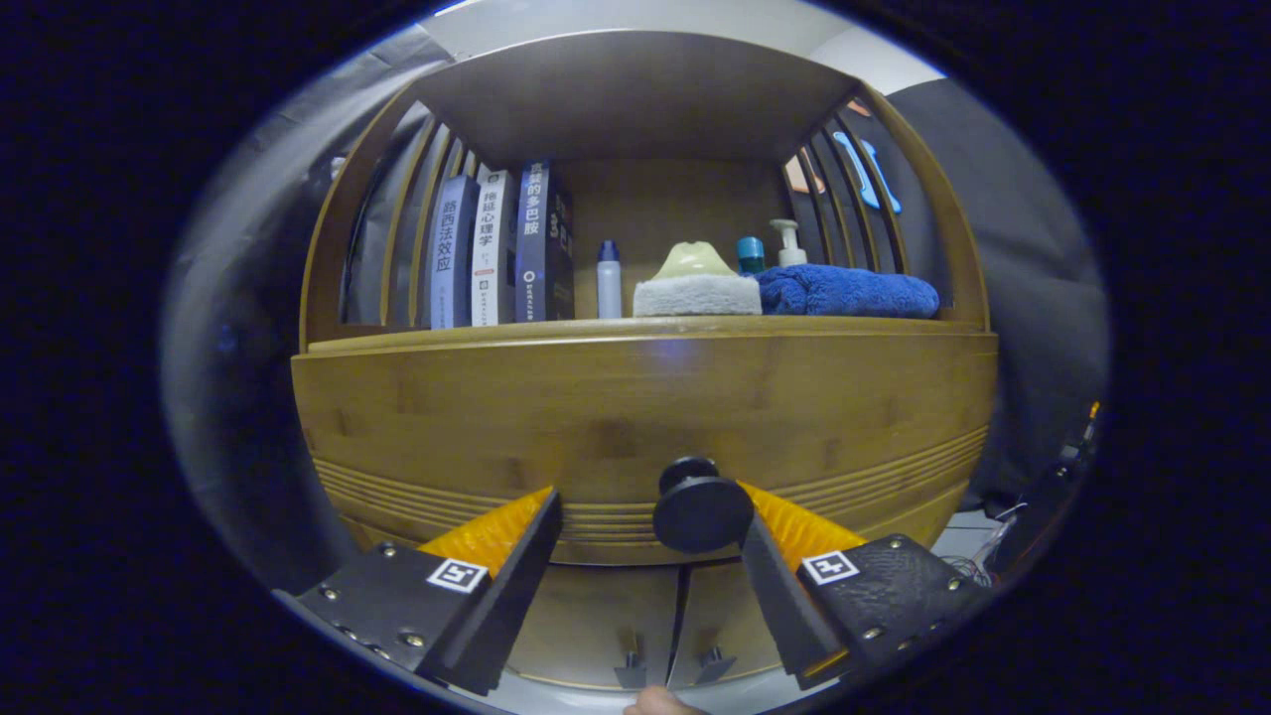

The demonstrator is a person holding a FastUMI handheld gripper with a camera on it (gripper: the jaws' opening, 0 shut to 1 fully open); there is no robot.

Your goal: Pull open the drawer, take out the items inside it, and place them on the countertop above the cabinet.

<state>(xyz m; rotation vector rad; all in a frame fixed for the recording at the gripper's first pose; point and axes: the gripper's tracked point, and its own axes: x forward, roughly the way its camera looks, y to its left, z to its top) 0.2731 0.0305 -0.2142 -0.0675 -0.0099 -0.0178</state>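
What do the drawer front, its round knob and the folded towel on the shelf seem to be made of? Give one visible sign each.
Drawer front: probably bamboo or wood, with grain and strip joints. Knob: dark, smooth, maybe plastic or metal. Towel: blue fluffy cloth. Gripper open.

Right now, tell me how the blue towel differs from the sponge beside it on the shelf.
The blue towel is dark blue, folded and long; the sponge is pale, blocky and shorter. The towel lies nearer the slatted side, the sponge nearer the middle. Both rest on the shelf's front edge, beyond the open claw.

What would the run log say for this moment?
stage: reaching knob | gripper: open, knob between jaws, nearer right | drawer: closed
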